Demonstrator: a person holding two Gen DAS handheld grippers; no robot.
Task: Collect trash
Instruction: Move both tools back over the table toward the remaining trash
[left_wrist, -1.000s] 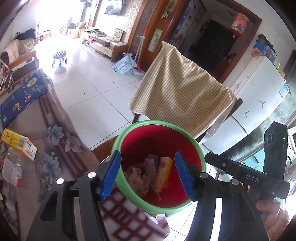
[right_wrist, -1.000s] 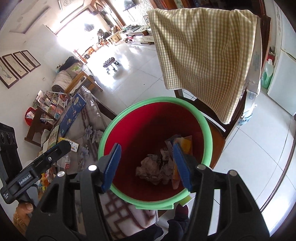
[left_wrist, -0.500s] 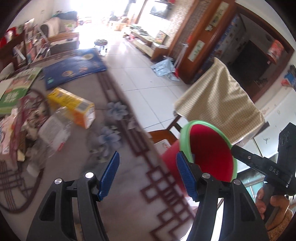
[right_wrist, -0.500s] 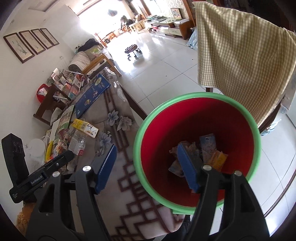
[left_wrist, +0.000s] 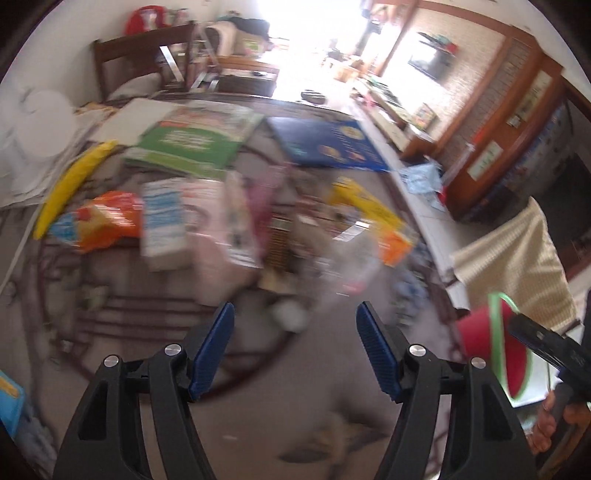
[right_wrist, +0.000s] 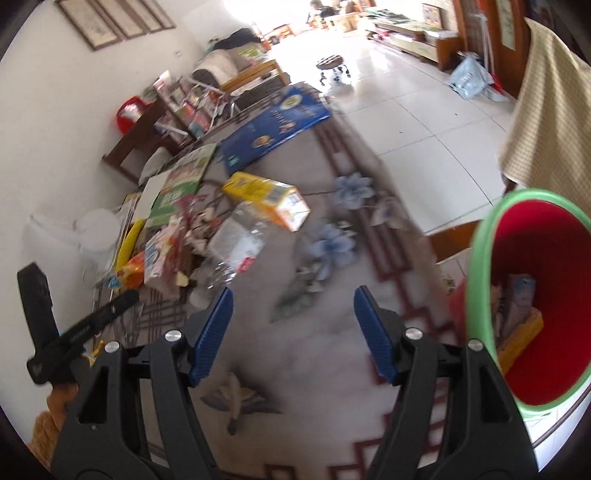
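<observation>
Loose trash lies on the flowered tablecloth (right_wrist: 325, 369): a yellow carton (right_wrist: 266, 195) (left_wrist: 369, 214), a crushed clear bottle (right_wrist: 236, 247) (left_wrist: 351, 266), an orange wrapper (left_wrist: 107, 221) and a white-and-blue carton (left_wrist: 162, 225). Right of the table stands the red bin with a green rim (right_wrist: 476, 258) (left_wrist: 496, 332), with wrappers (right_wrist: 517, 306) in its bottom. My left gripper (left_wrist: 295, 310) hangs over the cloth just short of the pile, its jaws opening with nothing between them. The right gripper (right_wrist: 293, 295) is open and empty over bare cloth, left of the bin. The left view is blurred.
A chair draped with a checked cloth (right_wrist: 546, 110) (left_wrist: 517, 266) stands behind the bin. A blue board (right_wrist: 273, 125) and a green magazine (left_wrist: 195, 136) lie at the table's far end. The table's right edge drops to a tiled floor (right_wrist: 424, 129).
Both views have swung from looking down into the bin to the cluttered table on the left; the bin now sits at the right edge. Both pairs of jaws stand wider apart.
</observation>
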